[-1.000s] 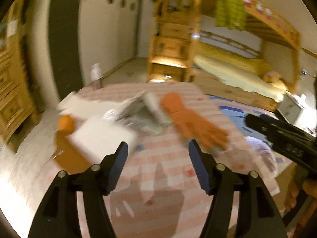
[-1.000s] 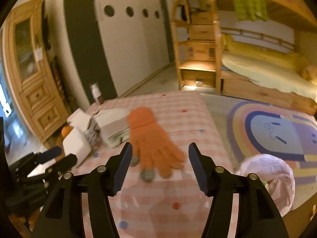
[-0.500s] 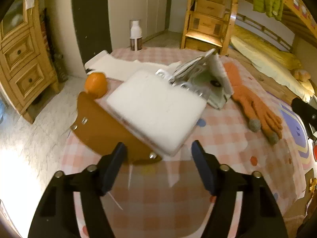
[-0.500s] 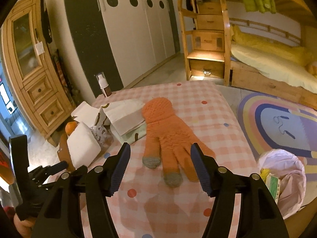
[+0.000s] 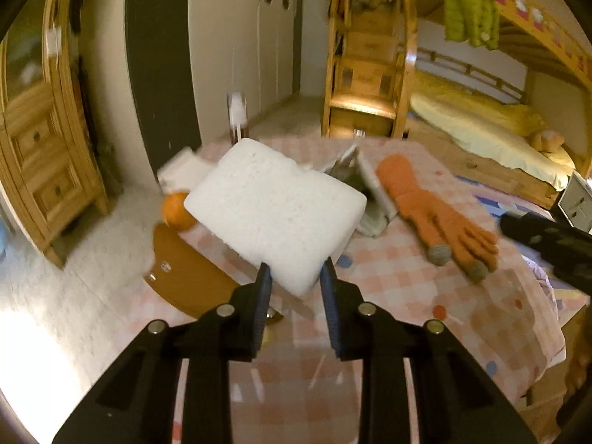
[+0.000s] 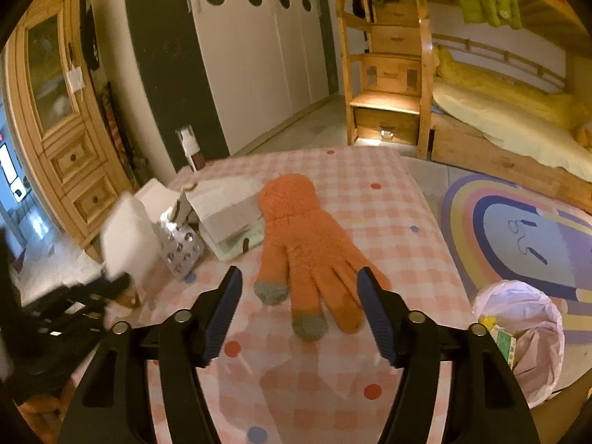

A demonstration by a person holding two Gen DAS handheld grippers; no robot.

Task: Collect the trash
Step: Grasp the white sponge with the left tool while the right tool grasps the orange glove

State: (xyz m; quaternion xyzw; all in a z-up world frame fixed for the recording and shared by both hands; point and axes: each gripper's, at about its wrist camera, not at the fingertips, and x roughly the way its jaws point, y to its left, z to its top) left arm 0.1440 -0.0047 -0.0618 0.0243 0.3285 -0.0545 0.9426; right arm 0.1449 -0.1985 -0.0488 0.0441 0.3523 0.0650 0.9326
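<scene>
Left tongs [image 5: 295, 281] pinched on one corner of the white foam block [image 5: 273, 211], holding it tilted clear above the counter [image 5: 425, 314]. Best kept clamped firmly, since only a corner is caught and the slab could pivot or slip; then carried low and steady across toward the pink-lined trash bag [image 6: 525, 336] on the floor at the counter's right. Right tongs [image 6: 299, 307] wide open and empty, hovering just over the fingertips of the orange glove [image 6: 303, 244]. Farther off, blister pack [image 6: 181, 246] beside the tissue box [image 6: 225, 214].
</scene>
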